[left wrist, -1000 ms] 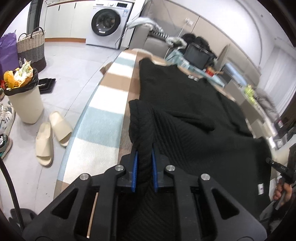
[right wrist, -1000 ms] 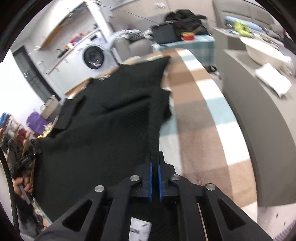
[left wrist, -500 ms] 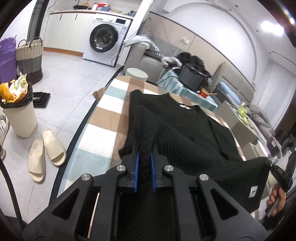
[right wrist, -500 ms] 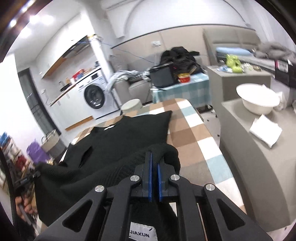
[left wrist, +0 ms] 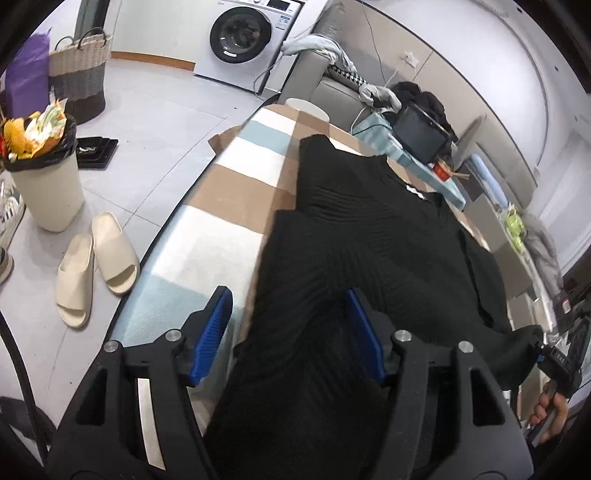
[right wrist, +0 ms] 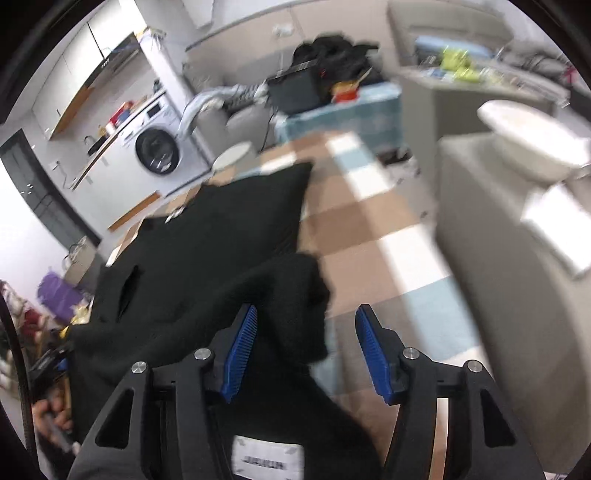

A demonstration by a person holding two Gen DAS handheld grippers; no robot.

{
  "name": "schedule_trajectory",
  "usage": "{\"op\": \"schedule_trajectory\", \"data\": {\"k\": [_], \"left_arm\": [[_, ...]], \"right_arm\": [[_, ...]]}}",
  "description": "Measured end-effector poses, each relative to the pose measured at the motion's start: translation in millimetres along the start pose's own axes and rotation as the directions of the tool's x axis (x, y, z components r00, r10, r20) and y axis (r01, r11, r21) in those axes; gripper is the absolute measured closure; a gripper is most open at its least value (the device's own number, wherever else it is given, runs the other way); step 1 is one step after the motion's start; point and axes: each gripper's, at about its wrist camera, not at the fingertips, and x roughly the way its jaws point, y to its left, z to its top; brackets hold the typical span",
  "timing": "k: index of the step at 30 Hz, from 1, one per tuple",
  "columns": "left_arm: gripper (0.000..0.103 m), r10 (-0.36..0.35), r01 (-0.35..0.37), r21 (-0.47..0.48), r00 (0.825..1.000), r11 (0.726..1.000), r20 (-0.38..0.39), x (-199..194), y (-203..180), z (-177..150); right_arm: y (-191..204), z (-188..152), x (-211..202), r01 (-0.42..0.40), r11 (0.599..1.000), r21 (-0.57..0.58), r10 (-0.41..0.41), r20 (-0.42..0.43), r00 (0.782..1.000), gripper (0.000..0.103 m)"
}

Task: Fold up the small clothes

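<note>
Where both tongs, left and right, gripped the black sweater a second ago, jaws now stand apart: fold laid, hem released

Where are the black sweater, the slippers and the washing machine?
black sweater point(left wrist: 369, 236): left wrist view, ribbed chest panel.
slippers point(left wrist: 110, 254): left wrist view, strap of the nearer one.
washing machine point(left wrist: 242, 35): left wrist view, round door.

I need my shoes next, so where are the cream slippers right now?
In the left wrist view, the cream slippers lie on the tiled floor at the left, between the bin and the checked table.
</note>
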Motion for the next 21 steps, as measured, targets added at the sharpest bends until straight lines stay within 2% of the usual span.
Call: {"op": "schedule_trajectory", "data": {"k": [3,5,8,11,15,21], "left_arm": [[0.046,-0.02,0.02,0.029,1.0,0.999,-0.017,16.5,-13.9,4.9],[0.061,0.007,-0.005,0.072,1.0,0.997,-0.022,24.9,-24.5,5.4],[0.071,0.032,-0.028,0.116,0.999,0.993,-0.027,34.0,-32.8,5.2],[0.075,0.038,-0.036,0.149,0.999,0.988,-0.017,35.1,-37.9,2.1],[0.076,0.049,-0.045,0.197,0.999,0.979,-0.015,31.7,-45.3,-6.5],[0.077,0.065,-0.061,0.258,0.998,0.964,-0.005,16.7,-50.8,-26.3]], "right_arm": [[22.1,-0.6,20.3,0.017,0.995,-0.097,-0.02,-0.035,0.999,0.047],[33.4,-0.9,33.2,0.041,0.989,-0.145,-0.049,-0.051,0.997,0.047],[39.7,-4.2,45.4,0.069,0.981,-0.182,-0.082,-0.065,0.995,0.047],[39.7,-8.0,48.0,0.08,0.981,-0.177,-0.092,-0.058,0.994,0.047],[47.2,-14.2,47.3,0.102,0.967,-0.232,-0.118,-0.054,0.992,0.056],[46.2,-27.1,37.5,0.074,0.968,-0.241,-0.093,-0.069,0.993,0.06]]}}
